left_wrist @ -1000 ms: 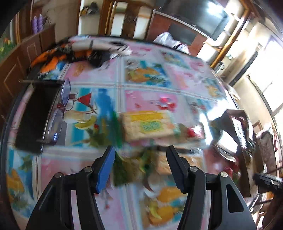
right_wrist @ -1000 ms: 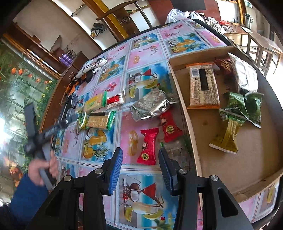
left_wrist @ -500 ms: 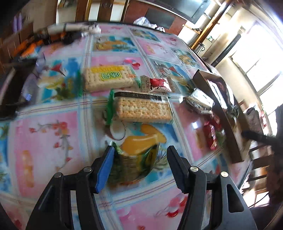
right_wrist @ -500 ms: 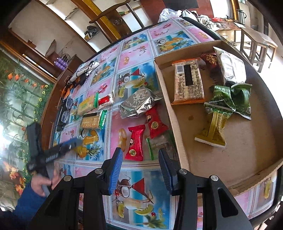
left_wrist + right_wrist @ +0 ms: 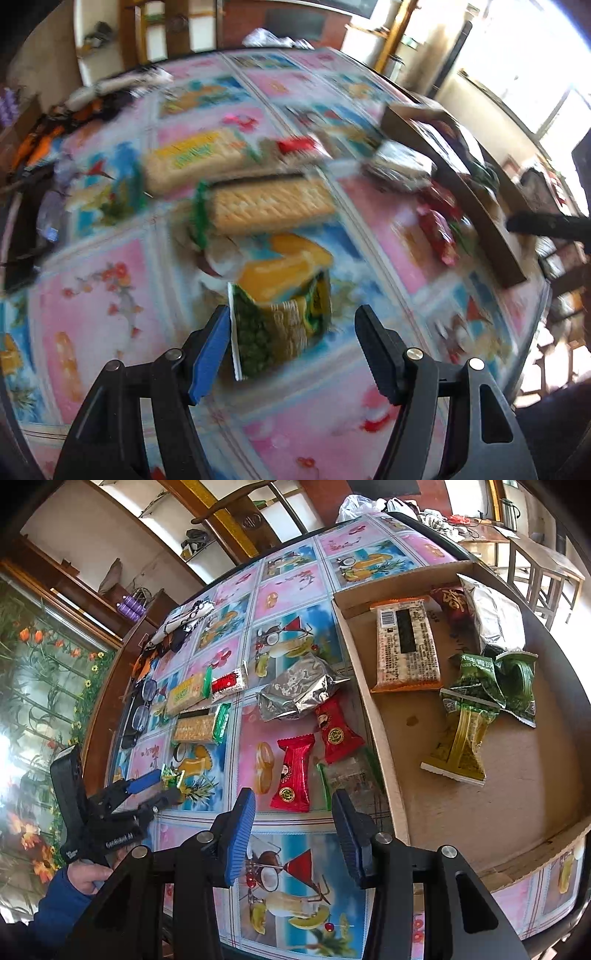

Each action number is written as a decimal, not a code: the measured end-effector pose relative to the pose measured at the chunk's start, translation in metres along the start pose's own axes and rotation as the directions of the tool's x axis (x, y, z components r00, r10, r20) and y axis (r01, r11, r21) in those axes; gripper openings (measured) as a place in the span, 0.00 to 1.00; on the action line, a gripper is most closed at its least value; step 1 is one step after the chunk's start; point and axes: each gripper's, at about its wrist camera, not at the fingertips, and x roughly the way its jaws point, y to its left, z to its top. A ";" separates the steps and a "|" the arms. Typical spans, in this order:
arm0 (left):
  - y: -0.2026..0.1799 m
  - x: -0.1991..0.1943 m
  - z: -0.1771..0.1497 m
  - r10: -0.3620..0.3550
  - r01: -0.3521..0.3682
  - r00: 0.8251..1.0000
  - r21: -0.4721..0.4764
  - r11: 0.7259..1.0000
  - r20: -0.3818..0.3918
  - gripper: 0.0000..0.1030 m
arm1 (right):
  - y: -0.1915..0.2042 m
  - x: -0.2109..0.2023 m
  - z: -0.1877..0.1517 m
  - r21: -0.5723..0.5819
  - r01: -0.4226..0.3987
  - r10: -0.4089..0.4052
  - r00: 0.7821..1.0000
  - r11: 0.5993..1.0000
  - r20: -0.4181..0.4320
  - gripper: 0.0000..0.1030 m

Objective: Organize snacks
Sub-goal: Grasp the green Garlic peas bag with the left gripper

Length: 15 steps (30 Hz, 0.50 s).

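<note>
The left gripper [image 5: 291,334] hung over the colourful fruit-print tablecloth [image 5: 110,317], its jaws widening around a small green crinkled snack packet [image 5: 280,325] that lay against the blue pad but clear of the black one. The right gripper [image 5: 293,825] hovered nearer the table edge, jaws parted and empty. Just beyond it lay two red foil sweet wrappers [image 5: 291,779], then a silver foil pouch [image 5: 299,692]. To the right sat a shallow brown cardboard tray [image 5: 517,805] holding green packets [image 5: 476,698] and an orange-edged cracker pack [image 5: 406,646].
</note>
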 end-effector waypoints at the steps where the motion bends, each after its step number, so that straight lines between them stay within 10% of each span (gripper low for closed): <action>1: -0.003 -0.001 -0.002 -0.022 0.022 1.000 0.009 1.000 -0.007 0.66 | 0.001 0.000 0.000 0.000 0.000 0.000 1.000 1.000 0.001 0.45; 5: -0.022 -0.013 -0.014 -0.096 0.099 0.995 0.078 0.992 -0.041 0.66 | 0.002 -0.002 -0.002 -0.003 0.005 -0.005 1.000 1.000 0.006 0.45; 15: -0.037 -0.012 -0.002 -0.036 0.039 0.999 0.192 0.981 -0.019 0.66 | 0.002 -0.003 -0.003 0.003 0.005 -0.005 1.000 1.000 0.008 0.45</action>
